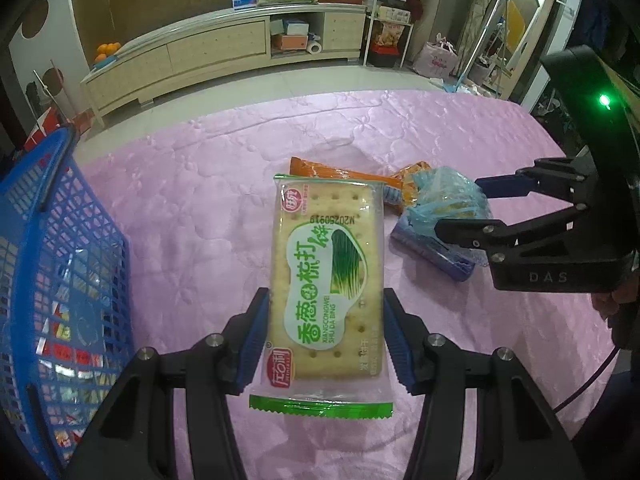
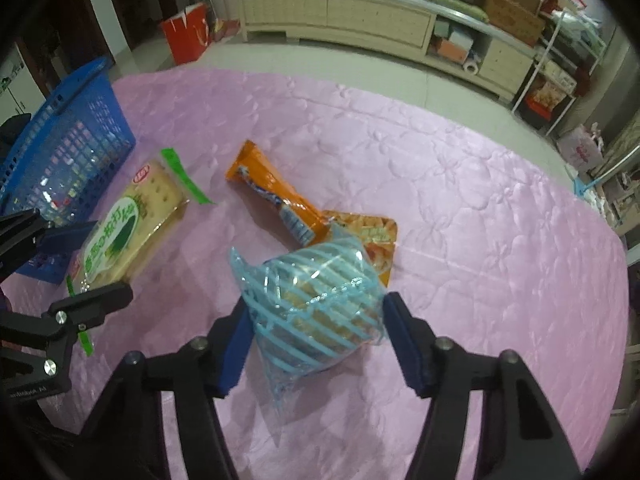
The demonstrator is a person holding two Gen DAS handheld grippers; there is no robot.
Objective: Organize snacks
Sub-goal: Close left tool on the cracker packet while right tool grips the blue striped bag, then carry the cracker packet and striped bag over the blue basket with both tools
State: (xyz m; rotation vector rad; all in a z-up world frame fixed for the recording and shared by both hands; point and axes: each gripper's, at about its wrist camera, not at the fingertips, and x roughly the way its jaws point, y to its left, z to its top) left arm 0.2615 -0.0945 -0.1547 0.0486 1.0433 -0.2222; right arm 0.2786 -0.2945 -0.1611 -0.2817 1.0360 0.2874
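Note:
My left gripper (image 1: pixel 326 340) is shut on a green-and-white soda cracker pack (image 1: pixel 326 276) and holds it over the pink tablecloth; the pack also shows in the right wrist view (image 2: pixel 128 224). My right gripper (image 2: pixel 316 340) is shut on a blue-striped clear snack bag (image 2: pixel 316 308), seen in the left wrist view (image 1: pixel 448 200) between the right gripper's fingers (image 1: pixel 464 232). An orange stick pack (image 2: pixel 276 192) and a flat orange snack pack (image 2: pixel 376 240) lie on the cloth behind the bag. A blue mesh basket (image 1: pixel 60 264) with several snacks stands at the left, also in the right wrist view (image 2: pixel 68 144).
The table wears a pink quilted cloth (image 2: pixel 460 184). A dark blue pack (image 1: pixel 432 252) lies under the striped bag. Beyond the table are a long beige cabinet (image 1: pixel 216 48), a red paper bag (image 2: pixel 186 38) on the floor and a white shelf rack (image 1: pixel 388 12).

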